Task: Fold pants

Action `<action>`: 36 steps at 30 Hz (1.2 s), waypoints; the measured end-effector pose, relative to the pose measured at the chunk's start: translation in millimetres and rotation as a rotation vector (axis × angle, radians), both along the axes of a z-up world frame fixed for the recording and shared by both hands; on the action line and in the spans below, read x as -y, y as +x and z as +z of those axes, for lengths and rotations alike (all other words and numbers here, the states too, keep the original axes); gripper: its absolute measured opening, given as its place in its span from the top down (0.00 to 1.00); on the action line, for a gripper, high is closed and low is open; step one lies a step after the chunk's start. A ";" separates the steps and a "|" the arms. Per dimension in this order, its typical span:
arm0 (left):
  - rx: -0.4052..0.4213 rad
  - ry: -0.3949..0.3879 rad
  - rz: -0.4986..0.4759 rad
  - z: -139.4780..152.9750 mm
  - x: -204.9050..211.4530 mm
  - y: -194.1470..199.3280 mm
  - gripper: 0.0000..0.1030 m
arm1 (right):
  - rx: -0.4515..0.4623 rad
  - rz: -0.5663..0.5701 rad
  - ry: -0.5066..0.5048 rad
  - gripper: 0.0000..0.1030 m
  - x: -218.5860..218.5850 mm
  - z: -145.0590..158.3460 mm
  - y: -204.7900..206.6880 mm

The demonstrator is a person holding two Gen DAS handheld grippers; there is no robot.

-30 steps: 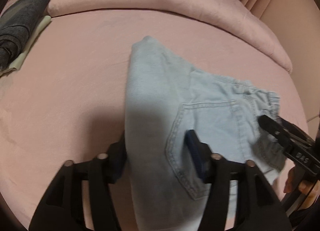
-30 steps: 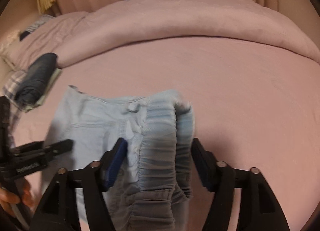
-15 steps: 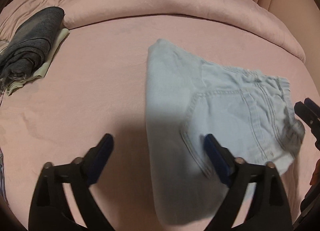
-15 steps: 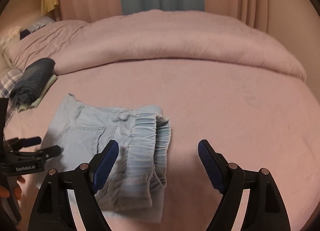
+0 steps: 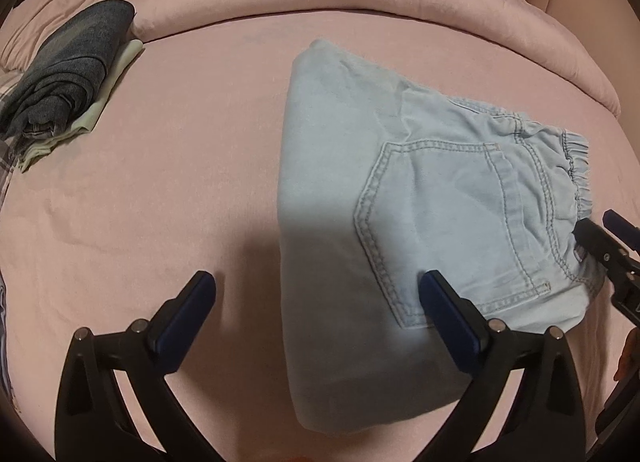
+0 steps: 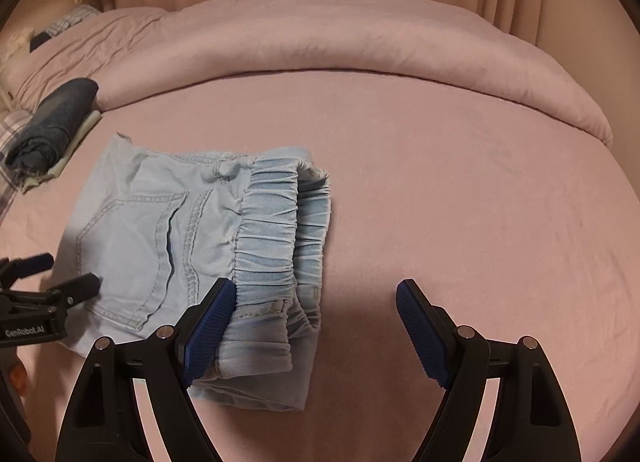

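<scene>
You are at the release that closes the fold, by my reading. The pants point(image 5: 420, 198) lie as a compact folded bundle on the pink bed point(image 5: 160, 190), near its front edge and well short of the rolled duvet point(image 6: 360, 34) along the far edge; the back pocket faces up and the gathered waistband point(image 6: 280, 230) lies doubled at the bundle's right end.

Your left gripper point(image 5: 316, 302) is opening and stands wide, nothing clamped: one pad rides over the denim near the pocket, the other over bare sheet. Your right gripper point(image 6: 316, 310) is also apart and holds nothing; its left pad sits at the waistband edge, though I cannot tell whether it touches.

Next move, in my judgement: lift both tools clear without dragging the top layer, then check whether the folded edges line up. A snagged pad would likely pull the fold open.

Containers: none in view. A dark folded garment point(image 5: 68, 70) rests on a pale cloth point(image 5: 104, 102) toward the far left corner, well apart from the pants.
</scene>
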State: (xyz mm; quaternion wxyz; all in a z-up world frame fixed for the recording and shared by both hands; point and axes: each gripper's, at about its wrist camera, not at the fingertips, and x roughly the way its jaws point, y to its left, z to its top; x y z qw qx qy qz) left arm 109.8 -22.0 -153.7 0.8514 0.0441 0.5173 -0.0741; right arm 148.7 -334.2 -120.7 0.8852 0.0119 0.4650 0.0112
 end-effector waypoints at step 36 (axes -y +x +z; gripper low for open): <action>0.172 0.038 -0.045 121.0 4.3 -126.0 0.01 | 0.151 0.026 0.059 0.07 -37.3 107.1 -110.3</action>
